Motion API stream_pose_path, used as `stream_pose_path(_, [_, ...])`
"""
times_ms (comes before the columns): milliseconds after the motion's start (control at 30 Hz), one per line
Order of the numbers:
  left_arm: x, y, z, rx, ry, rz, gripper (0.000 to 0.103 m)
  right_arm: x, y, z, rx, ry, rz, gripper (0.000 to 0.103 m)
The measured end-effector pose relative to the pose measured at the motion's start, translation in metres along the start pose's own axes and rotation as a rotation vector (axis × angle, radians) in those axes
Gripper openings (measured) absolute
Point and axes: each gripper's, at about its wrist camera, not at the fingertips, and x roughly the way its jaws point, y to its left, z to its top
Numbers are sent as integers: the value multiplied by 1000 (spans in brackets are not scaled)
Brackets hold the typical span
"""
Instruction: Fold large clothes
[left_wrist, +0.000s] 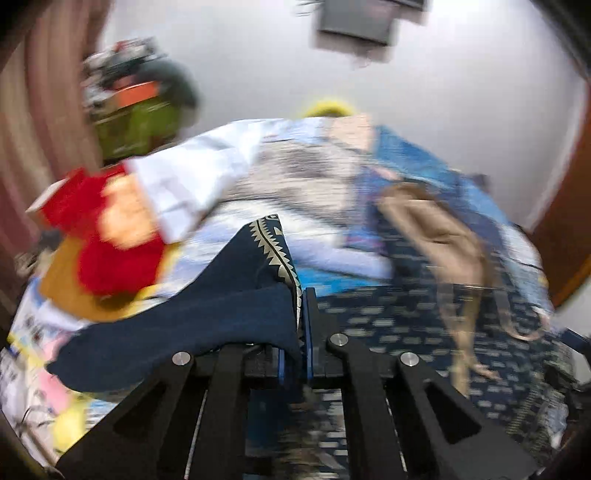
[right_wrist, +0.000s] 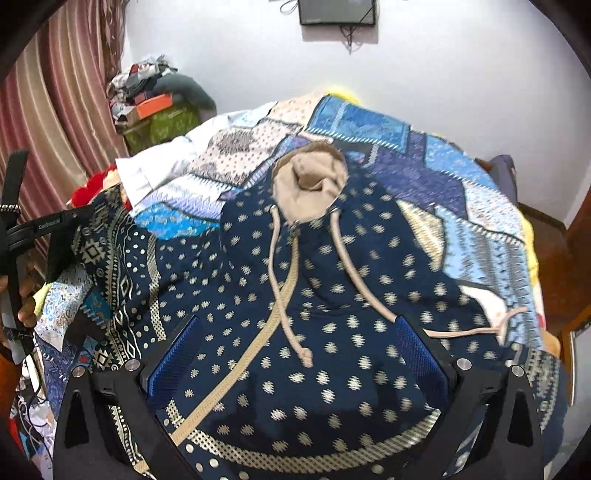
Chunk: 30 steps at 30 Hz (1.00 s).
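Observation:
A navy hoodie (right_wrist: 332, 277) with pale dots, a beige-lined hood (right_wrist: 306, 184) and beige drawstrings (right_wrist: 284, 314) lies spread face up on the bed. My right gripper (right_wrist: 297, 325) hangs open just above its chest, blue pads wide apart and nothing between them. My left gripper (left_wrist: 301, 295) is shut on a fold of the hoodie's patterned navy sleeve (left_wrist: 221, 314), which drapes off to the left. From the right wrist view that left gripper (right_wrist: 79, 218) shows at the left edge, with a hand behind it and the sleeve (right_wrist: 110, 258) lifted off the bed. The left wrist view is badly blurred.
A blue and white patchwork quilt (right_wrist: 443, 166) covers the bed. A white cloth (right_wrist: 155, 170) and a red item (left_wrist: 103, 229) lie at the bed's left. Boxes and clothes (right_wrist: 155, 99) are piled by the striped curtain (right_wrist: 55, 110). Wooden furniture (right_wrist: 569, 258) stands at the right.

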Motion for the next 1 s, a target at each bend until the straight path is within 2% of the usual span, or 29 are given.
stream_pose_path(100, [9, -50, -4, 87, 10, -48, 7, -16, -7, -1, -1, -25, -20, 102])
stream_pose_path(167, [23, -77, -15, 113, 57, -91, 7, -26, -12, -3, -4, -36, -30, 102])
stream_pose_path(267, [55, -103, -41, 133, 179, -131, 7, -39, -20, -7, -12, -49, -54, 102])
stream_pose_path(367, [93, -111, -73, 129, 348, -149, 9, -52, -27, -11, -15, -56, -80, 102])
stream_pose_path(467, [111, -106, -99, 105, 475, -177, 23, -61, -34, -17, -10, -52, -95, 102])
stream_pose_path(500, [111, -102, -104, 95, 498, -180, 35, -64, -36, -18, -8, -49, -98, 102])
stream_pose_path(533, [108, -97, -108, 85, 499, -181, 46, -66, -39, -20, -5, -45, -100, 102])
stream_pose_path(600, [96, -86, -110, 73, 482, -180, 59, -70, -42, -24, 6, -38, -99, 103])
stream_pose_path(700, [68, -63, -107, 33, 453, -217, 63, -70, -46, -27, 31, -21, -81, 103])
stream_pose_path(833, [23, -18, -98, -36, 350, -208, 85, -67, -48, -32, 63, -4, -59, 103])
stream_pose_path(900, [15, 9, -86, -98, 312, -180, 89, -63, -47, -33, 74, 5, -51, 103])
stream_pose_path(1000, [18, 62, -77, -217, 297, -116, 89, -54, -47, -35, 89, 24, -49, 103])
